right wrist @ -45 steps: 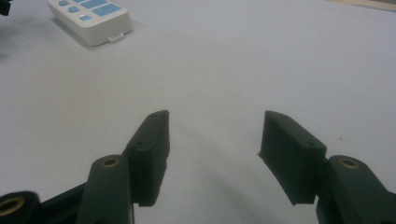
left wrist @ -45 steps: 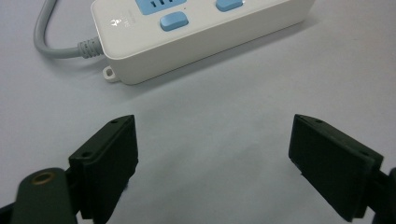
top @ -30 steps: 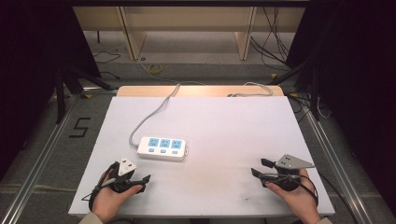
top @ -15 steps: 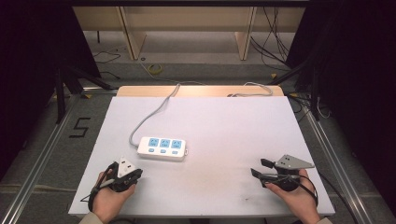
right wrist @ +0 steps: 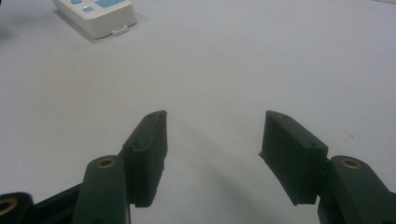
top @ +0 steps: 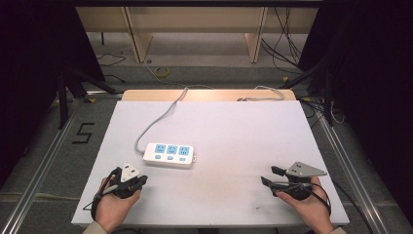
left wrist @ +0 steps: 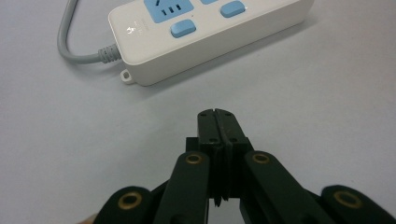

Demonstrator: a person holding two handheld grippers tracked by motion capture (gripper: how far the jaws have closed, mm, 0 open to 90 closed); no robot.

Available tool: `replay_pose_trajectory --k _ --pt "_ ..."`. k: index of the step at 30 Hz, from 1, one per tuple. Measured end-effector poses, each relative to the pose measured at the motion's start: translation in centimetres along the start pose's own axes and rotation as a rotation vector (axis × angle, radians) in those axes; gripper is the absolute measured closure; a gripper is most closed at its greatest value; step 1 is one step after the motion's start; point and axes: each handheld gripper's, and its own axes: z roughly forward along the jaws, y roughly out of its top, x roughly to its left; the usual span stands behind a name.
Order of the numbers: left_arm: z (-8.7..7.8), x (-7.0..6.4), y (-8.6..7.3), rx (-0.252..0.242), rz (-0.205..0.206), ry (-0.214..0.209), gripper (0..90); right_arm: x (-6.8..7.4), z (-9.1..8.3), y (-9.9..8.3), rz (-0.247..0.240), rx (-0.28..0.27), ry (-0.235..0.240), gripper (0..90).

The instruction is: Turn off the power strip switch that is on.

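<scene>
Left hand-held gripper [left wrist: 217, 116] has turned toward the power strip [top: 169, 155], jaws closed

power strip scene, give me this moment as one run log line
left gripper: shut, empty, near power strip | right gripper: open, empty, apart | power strip: flat on table, untouched

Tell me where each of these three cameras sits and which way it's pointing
High view: above the near edge, looking forward and down on the white table; both hands, left gripper and right gripper show.
Left gripper view: rides the left gripper, jaws shut, facing the power strip.
Right gripper view: rides the right gripper, jaws apart, facing across the table.
Shared: the power strip appears in all three.
</scene>
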Motion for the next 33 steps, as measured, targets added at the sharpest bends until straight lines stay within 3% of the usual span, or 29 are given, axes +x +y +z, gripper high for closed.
replay_pose_trajectory --k 18,33 --pt "-0.1 0.0 1.1 0.014 -0.03 0.004 89.6 0.1 0.0 0.0 0.002 0.001 0.0 41.3" --pt "0.0 -0.2 2.2 0.012 -0.043 -0.016 89.7 0.0 0.0 0.0 0.002 0.0 0.001 41.3"
